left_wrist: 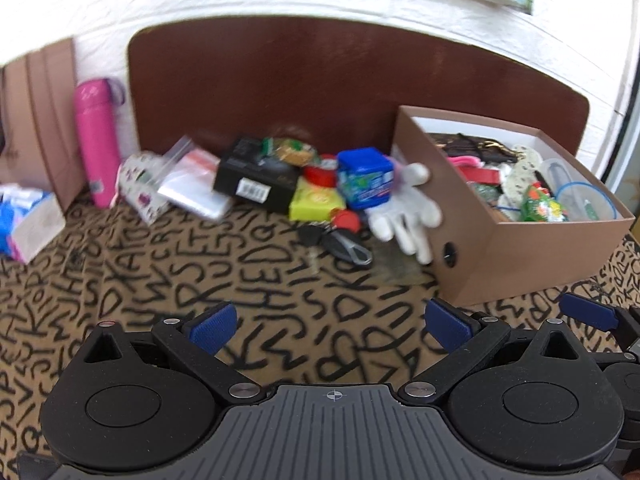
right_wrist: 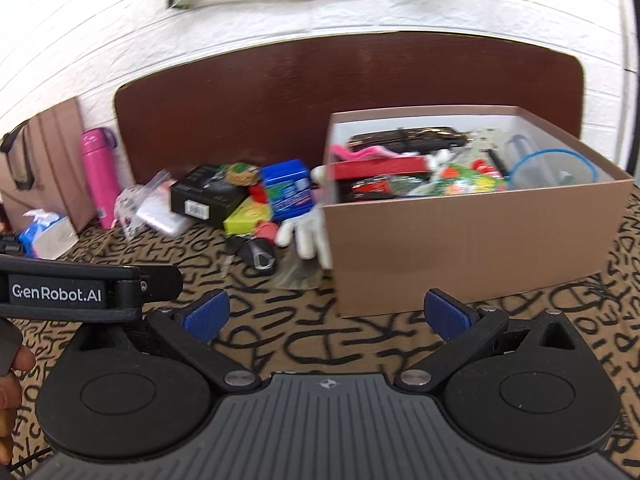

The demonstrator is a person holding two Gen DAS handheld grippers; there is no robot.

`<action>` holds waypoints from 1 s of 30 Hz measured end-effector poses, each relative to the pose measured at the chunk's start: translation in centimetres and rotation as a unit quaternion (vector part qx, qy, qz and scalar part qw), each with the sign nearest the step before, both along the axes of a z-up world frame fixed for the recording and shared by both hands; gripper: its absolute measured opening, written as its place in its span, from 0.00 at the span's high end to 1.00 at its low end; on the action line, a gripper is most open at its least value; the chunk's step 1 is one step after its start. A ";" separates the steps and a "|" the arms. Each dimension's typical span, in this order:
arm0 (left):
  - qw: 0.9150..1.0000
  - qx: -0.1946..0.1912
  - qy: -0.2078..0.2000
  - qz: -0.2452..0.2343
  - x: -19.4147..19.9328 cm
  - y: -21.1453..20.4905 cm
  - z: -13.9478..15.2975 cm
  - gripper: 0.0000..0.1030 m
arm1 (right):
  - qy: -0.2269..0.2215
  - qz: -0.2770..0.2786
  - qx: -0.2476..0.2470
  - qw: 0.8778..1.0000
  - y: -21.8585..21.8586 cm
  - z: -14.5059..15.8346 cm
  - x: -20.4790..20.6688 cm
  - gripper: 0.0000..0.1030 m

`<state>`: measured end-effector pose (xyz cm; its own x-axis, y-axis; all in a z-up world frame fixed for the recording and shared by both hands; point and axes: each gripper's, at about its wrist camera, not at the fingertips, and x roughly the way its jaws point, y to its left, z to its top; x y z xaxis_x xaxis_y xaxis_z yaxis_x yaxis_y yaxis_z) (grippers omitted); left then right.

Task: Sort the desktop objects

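Two tools sit low in their frames, both spread wide and empty: the left tool [left_wrist: 330,330] and the right tool [right_wrist: 326,318], above the letter-printed surface [left_wrist: 160,272]. At frame centre lies a heap: black box [left_wrist: 256,180], blue tub [left_wrist: 364,178], yellow-green packet [left_wrist: 316,200], keys [left_wrist: 336,240] and a white glove [left_wrist: 404,212] touching the brown cardboard box [left_wrist: 532,252], which is at right and filled with oddments. At left, a pink bottle [left_wrist: 98,140] stands upright.
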<state>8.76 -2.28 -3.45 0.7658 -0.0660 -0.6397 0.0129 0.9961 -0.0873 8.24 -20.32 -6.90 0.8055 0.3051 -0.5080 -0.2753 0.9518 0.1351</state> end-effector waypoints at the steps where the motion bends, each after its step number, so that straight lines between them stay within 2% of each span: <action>1: 1.000 -0.004 0.002 0.003 0.0 0.5 -0.2 0.00 | 0.002 0.005 0.001 1.000 0.5 -0.1 0.0 0.00; 9: 1.000 -0.008 0.011 0.026 0.0 3.8 -1.2 0.00 | 0.017 0.047 0.005 0.999 3.8 -0.7 0.3 0.00; 16: 0.999 -0.007 0.012 0.033 1.1 5.6 -1.9 0.00 | 0.004 0.093 -0.003 0.996 6.7 -1.2 0.9 0.00; 30: 0.998 -0.021 0.023 0.047 4.1 8.4 -3.3 0.00 | -0.006 0.112 -0.038 0.993 8.9 -2.7 4.3 0.03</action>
